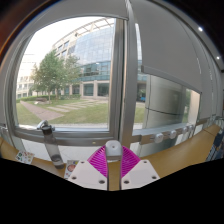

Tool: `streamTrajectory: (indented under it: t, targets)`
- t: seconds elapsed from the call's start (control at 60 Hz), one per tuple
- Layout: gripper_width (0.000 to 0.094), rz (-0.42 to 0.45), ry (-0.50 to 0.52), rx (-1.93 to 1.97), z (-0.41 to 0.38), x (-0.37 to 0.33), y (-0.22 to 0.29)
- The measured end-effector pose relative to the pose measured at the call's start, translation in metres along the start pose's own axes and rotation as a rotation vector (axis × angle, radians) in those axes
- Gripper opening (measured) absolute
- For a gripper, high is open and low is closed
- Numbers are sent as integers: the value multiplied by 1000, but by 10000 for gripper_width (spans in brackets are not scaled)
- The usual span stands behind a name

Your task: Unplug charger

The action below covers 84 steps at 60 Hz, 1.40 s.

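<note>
A small grey-white charger point(114, 147) sits between my gripper's point(113, 156) two magenta pads point(99, 160). Both pads press against its sides, so the gripper is shut on it and holds it up in the air in front of a window. No socket or cable shows; the charger's lower part is hidden between the fingers.
Ahead is a large window with a grey upright frame point(125, 70) and a dark handle point(45, 128) at the lower left. A wooden sill point(190, 145) runs beneath the window. Outside are trees, lawn and a glass building.
</note>
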State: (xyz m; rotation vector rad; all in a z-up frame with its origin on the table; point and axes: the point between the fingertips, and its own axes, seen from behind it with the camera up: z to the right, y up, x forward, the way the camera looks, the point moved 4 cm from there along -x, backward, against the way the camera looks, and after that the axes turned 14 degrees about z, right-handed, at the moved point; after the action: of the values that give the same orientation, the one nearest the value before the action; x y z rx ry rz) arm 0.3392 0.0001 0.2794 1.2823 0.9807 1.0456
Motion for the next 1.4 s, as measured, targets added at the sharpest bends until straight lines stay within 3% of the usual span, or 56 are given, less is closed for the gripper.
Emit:
streamTrajectory:
  t: [0.2, 0.467, 0.517, 0.7, 0.8, 0.883, 1.017, 1.167, 1.283, 1.4]
  targets:
    - [127, -300, 123, 82, 8, 14, -158]
    - [135, -434, 197, 26, 11, 23, -241]
    - [177, -452, 198, 17, 14, 24, -249]
    - [270, -429, 197, 6, 15, 27, -248]
    - [529, -400, 167, 0, 17, 29, -238]
    - [567, -331, 151, 10, 15, 26, -209]
    - [799, -157, 111, 72, -1, -2, -141]
    - [813, -64, 119, 141, -56, -75, -111]
    - [813, -75, 150, 135, -113, -132, -129]
    - [816, -150, 176, 85, -166, -179, -162]
